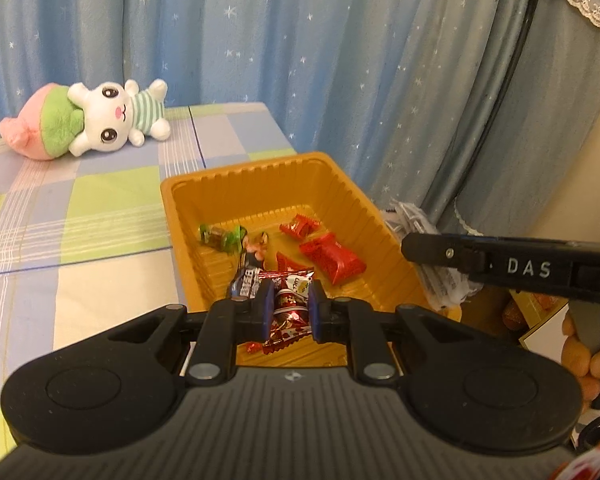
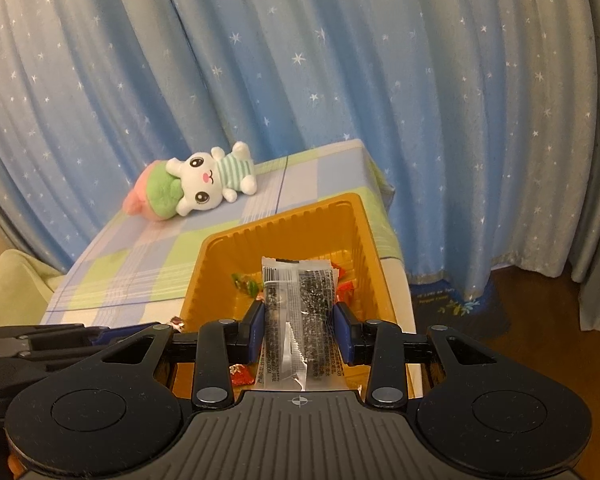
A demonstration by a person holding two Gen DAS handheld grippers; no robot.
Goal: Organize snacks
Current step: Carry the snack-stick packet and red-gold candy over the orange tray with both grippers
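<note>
The desk [image 1: 100, 216], covered with a pastel checked cloth [image 2: 148, 264] of blue, green and cream, carries an orange plastic tray [image 1: 188, 200] at its near right edge and a white plush rabbit [image 1: 112, 118] lying on its side toward the far left.

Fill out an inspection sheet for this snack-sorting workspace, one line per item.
Surface: checked cloth over a table.
Job's things: orange tray holding loose wrapped candies.
Clutter: plush rabbit lying at the far end, apart from the tray.
Grippers: left gripper shut on a red snack packet above the tray's near end; right gripper shut on a clear dark-filled packet above the tray.
Cables: a dark one runs along the curtain.
Surroundings: blue star curtain, wooden floor.
</note>
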